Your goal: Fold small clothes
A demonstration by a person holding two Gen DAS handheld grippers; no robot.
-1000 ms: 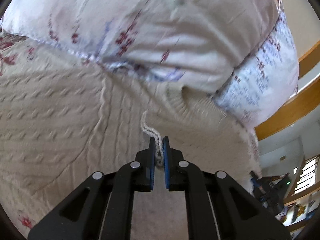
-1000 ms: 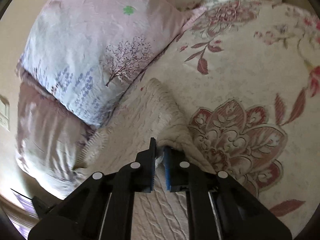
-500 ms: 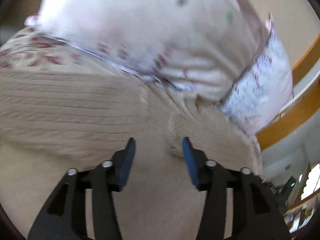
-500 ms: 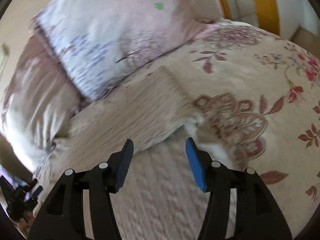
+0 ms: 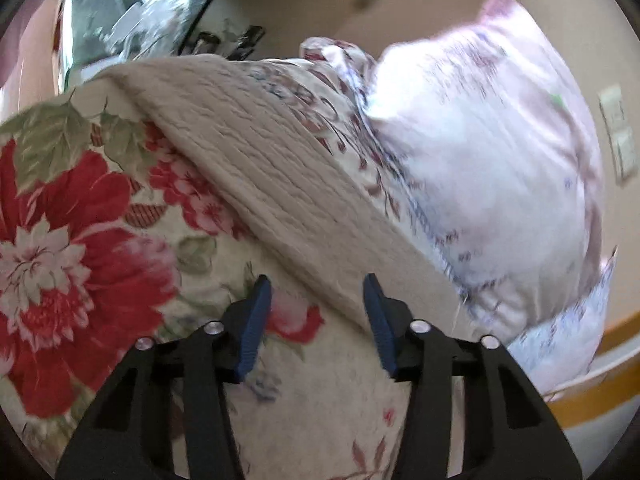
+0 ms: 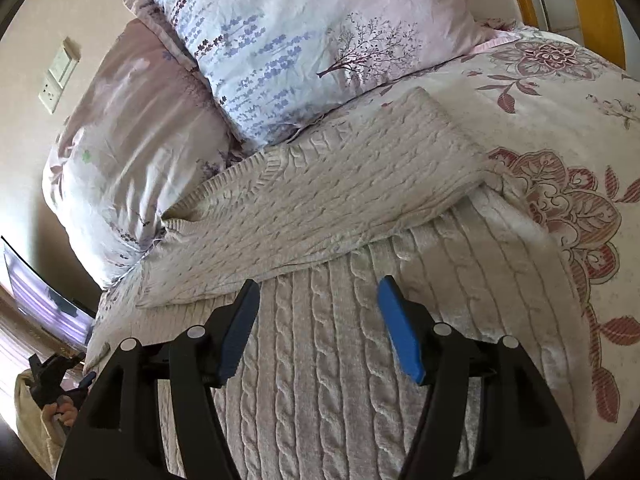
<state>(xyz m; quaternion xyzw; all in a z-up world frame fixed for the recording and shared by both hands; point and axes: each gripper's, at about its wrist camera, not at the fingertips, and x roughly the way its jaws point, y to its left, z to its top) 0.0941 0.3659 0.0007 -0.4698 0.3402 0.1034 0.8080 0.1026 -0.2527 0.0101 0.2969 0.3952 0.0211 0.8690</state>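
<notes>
Now my right claw [image 6: 318, 328] hangs empty above the cream cable-knit sweater [image 6: 320, 208] on the floral bedspread [image 6: 560, 92], jaws widening off the folded-over top, while my left claw [image 5: 316, 316], closing on nothing, hovers by its edge for another fold.

A floral bedspread [image 6: 560, 92] with maroon blooms covers the bed, its red flower print [image 5: 60, 240] filling the left wrist view. Two pillows lean against a beige wall: a lavender-print one [image 6: 304, 36] overlapping a mauve one [image 6: 132, 128]. A wall switch plate [image 6: 60, 74] sits nearby.
</notes>
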